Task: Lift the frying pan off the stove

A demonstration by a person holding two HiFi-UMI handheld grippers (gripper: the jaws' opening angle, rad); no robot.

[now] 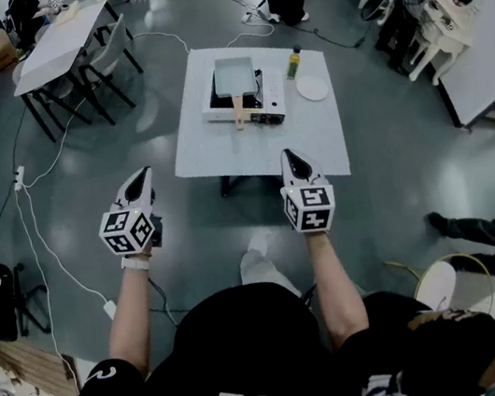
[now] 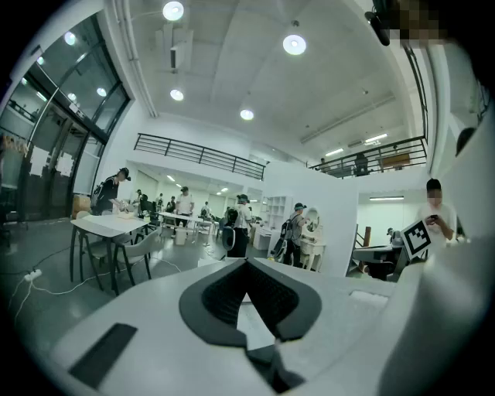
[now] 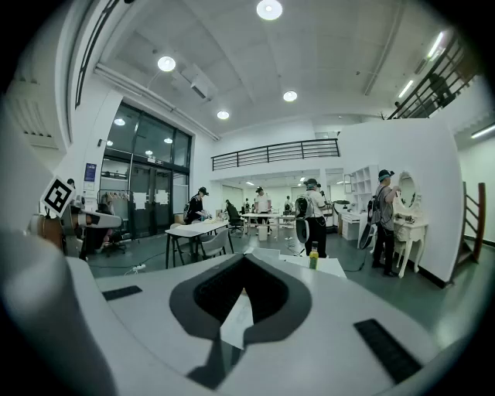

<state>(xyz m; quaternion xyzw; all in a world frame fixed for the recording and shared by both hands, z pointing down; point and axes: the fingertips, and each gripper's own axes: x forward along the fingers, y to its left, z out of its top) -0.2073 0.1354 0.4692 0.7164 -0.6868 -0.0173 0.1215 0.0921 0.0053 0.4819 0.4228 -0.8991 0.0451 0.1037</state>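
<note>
A square grey frying pan [image 1: 235, 76] with a wooden handle [image 1: 238, 108] sits on a white portable stove [image 1: 255, 106] on the small white table [image 1: 220, 150] ahead of me. Both grippers are held in the air short of the table's near edge, well apart from the pan. My left gripper [image 1: 141, 175] is shut and empty, off the table's near left corner. My right gripper [image 1: 289, 154] is shut and empty, over the table's near edge. In the left gripper view the left gripper [image 2: 247, 263] points level into the room. The right gripper [image 3: 244, 259] does the same in its own view.
A green bottle [image 1: 293, 64] and a white plate [image 1: 312, 87] stand on the table right of the stove. Cables [image 1: 47, 246] run over the floor at left. A long table with chairs [image 1: 69, 44] stands back left. A person's leg [image 1: 480, 227] lies at right.
</note>
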